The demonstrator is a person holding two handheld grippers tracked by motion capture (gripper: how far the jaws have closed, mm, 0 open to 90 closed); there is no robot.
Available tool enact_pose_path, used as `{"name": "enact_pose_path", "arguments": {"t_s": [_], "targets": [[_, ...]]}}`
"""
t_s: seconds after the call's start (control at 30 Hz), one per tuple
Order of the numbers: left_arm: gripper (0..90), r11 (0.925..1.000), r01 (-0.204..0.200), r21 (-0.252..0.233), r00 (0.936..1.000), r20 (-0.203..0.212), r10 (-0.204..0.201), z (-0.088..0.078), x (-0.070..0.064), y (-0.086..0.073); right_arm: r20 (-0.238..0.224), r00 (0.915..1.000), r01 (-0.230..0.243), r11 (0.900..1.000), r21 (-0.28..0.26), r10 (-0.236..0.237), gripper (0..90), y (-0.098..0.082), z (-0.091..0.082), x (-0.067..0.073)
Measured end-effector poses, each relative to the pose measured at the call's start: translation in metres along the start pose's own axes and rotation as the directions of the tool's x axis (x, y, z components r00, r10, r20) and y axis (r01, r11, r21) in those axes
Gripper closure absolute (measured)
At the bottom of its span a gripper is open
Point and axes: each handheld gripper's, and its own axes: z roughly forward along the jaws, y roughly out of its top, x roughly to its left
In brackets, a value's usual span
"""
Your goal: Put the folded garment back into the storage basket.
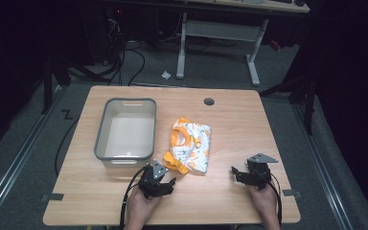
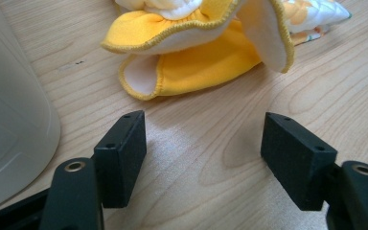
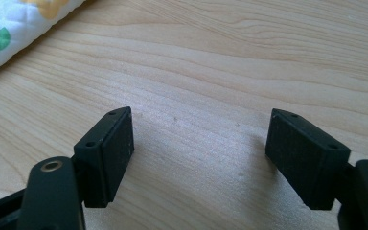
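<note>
two tongs (image 1: pixel 159 178) (image 1: pixel 251 173) low over the table (image 1: pixel 220 124), both spread apart, left near the yellow cloth (image 1: pixel 190 145)

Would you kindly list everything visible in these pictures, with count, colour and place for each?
garment: one, white with orange and green print and orange-yellow trim, crumpled mid-table, right of the bin.
bin: one, grey rim with pale walls, on the table's left half.
table: one, light wood, with a round hole near its far edge.
desk frame: one, white legs, on the floor beyond the table.
cables: several, black, on the grey floor at the back.
left tongs: one, black, jaws open, just short of the garment's orange hem.
right tongs: one, black, jaws open over bare wood at the table's near right.
hands: two, at the near edge.
</note>
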Motion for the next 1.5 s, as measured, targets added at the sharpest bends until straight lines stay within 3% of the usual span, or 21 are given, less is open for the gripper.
{"name": "enact_pose_path", "arguments": {"t_s": [1.07, 1.37, 1.5], "targets": [[28.7, 1.0, -0.006, 0.005, 1.0, 0.007, 0.006, 0.0003, -0.0005, 0.0, 0.005, 1.0, -0.005, 1.0, 0.0, 0.005, 25.2, 0.0008, 0.0007, -0.0001], [29.7, 0.9998, 0.022, -0.003, 0.9998, 0.005, -0.022, -0.0009, 0.0002, -0.0005, 0.006, 1.0, -0.007, 1.0, 0.0, 0.007, 25.2, 0.0009, 0.0009, -0.0001], [30.3, 0.9989, 0.04, -0.024, 0.9984, 0.04, -0.039, -0.0029, 0.0, 0.0, 0.006, 1.0, -0.007, 1.0, 0.0, 0.007, 25.3, 0.0009, 0.0008, 0.0]]}}
